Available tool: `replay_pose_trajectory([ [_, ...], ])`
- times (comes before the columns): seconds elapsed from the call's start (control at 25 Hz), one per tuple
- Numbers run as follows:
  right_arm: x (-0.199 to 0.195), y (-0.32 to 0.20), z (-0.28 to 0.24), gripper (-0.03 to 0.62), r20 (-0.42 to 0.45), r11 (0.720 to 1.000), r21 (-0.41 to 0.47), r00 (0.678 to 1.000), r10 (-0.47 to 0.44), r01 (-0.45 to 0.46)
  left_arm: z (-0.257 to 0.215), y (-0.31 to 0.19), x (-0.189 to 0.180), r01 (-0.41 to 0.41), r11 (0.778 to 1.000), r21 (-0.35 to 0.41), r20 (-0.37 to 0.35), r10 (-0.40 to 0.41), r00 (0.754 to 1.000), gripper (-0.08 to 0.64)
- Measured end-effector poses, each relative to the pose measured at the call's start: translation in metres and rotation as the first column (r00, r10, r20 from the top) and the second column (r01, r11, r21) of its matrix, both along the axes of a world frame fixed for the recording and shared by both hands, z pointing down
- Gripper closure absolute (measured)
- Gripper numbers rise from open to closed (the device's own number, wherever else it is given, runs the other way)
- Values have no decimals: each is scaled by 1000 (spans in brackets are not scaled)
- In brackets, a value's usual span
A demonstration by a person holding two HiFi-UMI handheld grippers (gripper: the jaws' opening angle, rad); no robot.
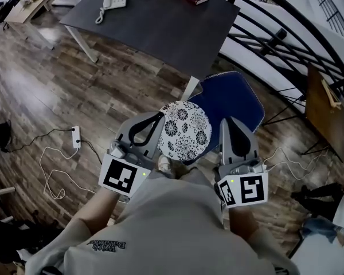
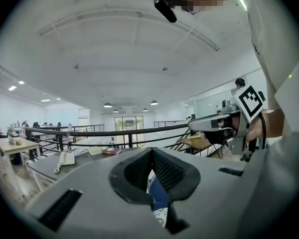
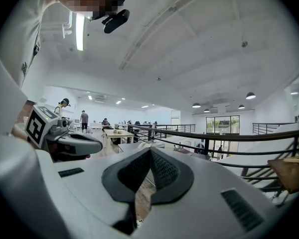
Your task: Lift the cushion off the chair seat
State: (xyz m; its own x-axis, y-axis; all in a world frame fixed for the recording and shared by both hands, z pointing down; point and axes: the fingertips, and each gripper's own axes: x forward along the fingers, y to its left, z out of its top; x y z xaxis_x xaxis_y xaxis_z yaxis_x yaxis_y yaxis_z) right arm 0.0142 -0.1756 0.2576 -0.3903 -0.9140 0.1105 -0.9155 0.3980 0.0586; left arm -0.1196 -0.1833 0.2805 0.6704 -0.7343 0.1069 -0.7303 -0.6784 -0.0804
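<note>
**Cushion not yet gripped, both tongs shut above the chair**

The round black-and-white flower-print cushion [image 1: 184,130] lies on the blue padded chair seat [image 1: 235,99], toward the seat's 8 o'clock edge, the side nearest the person. The left gripper [image 1: 158,117] hovers at the cushion's 9 o'clock and the right gripper [image 1: 229,122] at its 3 o'clock, over the seat. Both point almost level, out toward the dark grey table [image 1: 160,27] at 12 o'clock rather than down at the cushion.

Each pair of jaws is pressed together with nothing caught between the pads. Under the left pair only a sliver of blue seat and print shows below. From overhead the left tip seems to overlap the cushion's rim. I can't be sure it isn't brushing it, but I read it as hanging above.

I'd call this the approach, with the lift not begun. The next move calls for tipping the tongs downward, spreading the jaws, setting them over the soft rim and closing before raising.
</note>
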Motion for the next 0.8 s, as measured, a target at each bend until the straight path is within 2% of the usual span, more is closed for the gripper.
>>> replay_pose_trajectory([
  [0.8, 31, -41, 23, 589, 25, 994, -55, 995, -98, 99, 18, -30, 23, 123, 989, -80, 19, -121, 992, 555],
])
